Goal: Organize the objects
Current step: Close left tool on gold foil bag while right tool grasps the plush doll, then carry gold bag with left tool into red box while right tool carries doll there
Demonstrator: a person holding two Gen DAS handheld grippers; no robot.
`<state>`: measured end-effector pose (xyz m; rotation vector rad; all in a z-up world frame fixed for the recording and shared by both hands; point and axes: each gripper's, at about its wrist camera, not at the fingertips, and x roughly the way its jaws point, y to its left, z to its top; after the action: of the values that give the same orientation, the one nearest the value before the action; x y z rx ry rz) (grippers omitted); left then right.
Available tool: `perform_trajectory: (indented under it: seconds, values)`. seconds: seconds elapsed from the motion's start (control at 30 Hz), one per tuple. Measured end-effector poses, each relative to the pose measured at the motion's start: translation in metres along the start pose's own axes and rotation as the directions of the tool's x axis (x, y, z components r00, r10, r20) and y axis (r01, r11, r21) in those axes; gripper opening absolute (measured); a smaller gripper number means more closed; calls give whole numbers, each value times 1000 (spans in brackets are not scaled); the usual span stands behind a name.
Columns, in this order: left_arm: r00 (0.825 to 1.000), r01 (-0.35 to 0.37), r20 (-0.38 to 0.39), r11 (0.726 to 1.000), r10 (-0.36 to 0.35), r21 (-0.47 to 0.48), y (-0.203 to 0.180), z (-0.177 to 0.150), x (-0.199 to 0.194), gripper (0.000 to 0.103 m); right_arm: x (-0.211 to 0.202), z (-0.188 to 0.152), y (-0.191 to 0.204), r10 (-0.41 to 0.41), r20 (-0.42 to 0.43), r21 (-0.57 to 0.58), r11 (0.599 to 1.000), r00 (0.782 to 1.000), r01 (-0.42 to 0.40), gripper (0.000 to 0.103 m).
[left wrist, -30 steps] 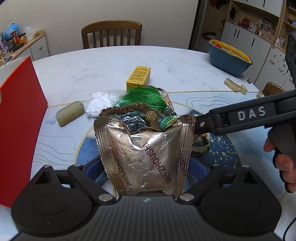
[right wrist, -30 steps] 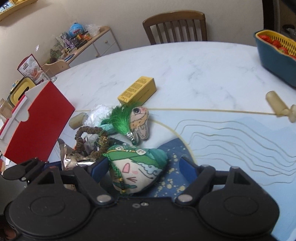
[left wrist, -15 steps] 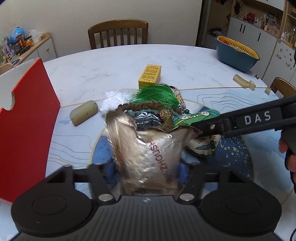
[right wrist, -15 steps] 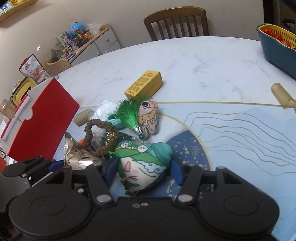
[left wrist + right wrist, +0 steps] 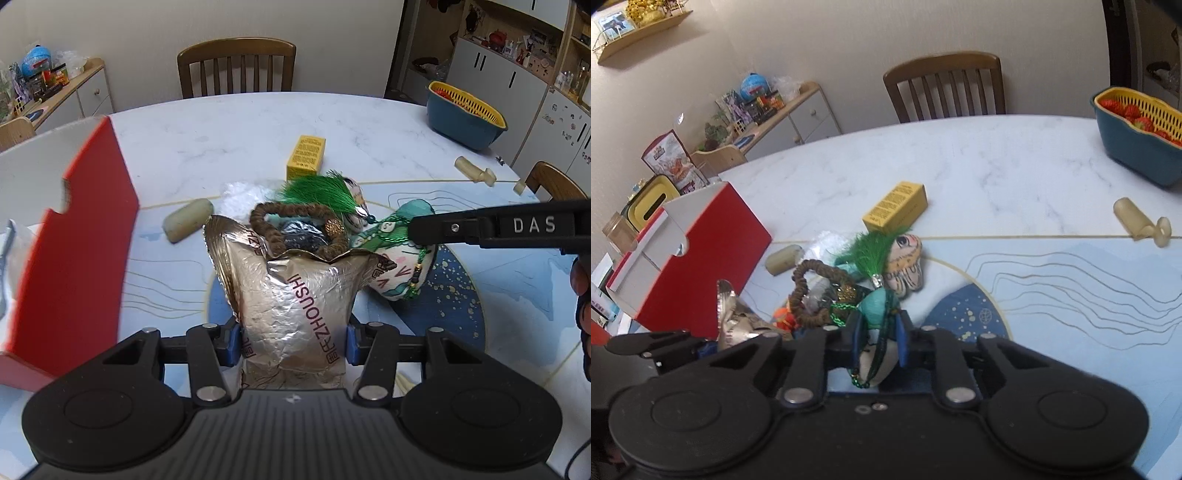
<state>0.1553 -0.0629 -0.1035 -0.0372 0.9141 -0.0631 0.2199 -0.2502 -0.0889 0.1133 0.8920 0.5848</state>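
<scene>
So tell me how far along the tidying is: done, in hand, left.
Done: nothing looks put away; whether anything is in the red box can't be seen. In hand: the left claw is shut on the foil bag, its open mouth by the bead bracelet; the right claw is shut on the green sachet. Left: yellow box, tassel doll and soap bar lie loose on the table.

left tongs [image 5: 291, 343] clamped; right tongs [image 5: 879, 341] clamped

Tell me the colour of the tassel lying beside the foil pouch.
Bright green tassel with a silver cap, clearest in the left wrist view.
</scene>
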Motion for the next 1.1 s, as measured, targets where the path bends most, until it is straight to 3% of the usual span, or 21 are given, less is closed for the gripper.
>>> perform_trajectory:
  seconds: [0.6, 0.8, 1.1]
  values:
    - [996, 91, 17, 995, -92, 27, 65, 41, -80, 49, -71, 29, 53, -12, 172, -35, 999, 985, 19, 10]
    - [996, 75, 46, 996, -77, 43, 99, 55, -97, 49, -79, 40, 77, -3, 201, -43, 999, 980, 11, 10]
    - [998, 19, 58, 999, -21, 29, 162, 70, -109, 49, -75, 70, 130, 78, 258, -79, 995, 963, -60, 10]
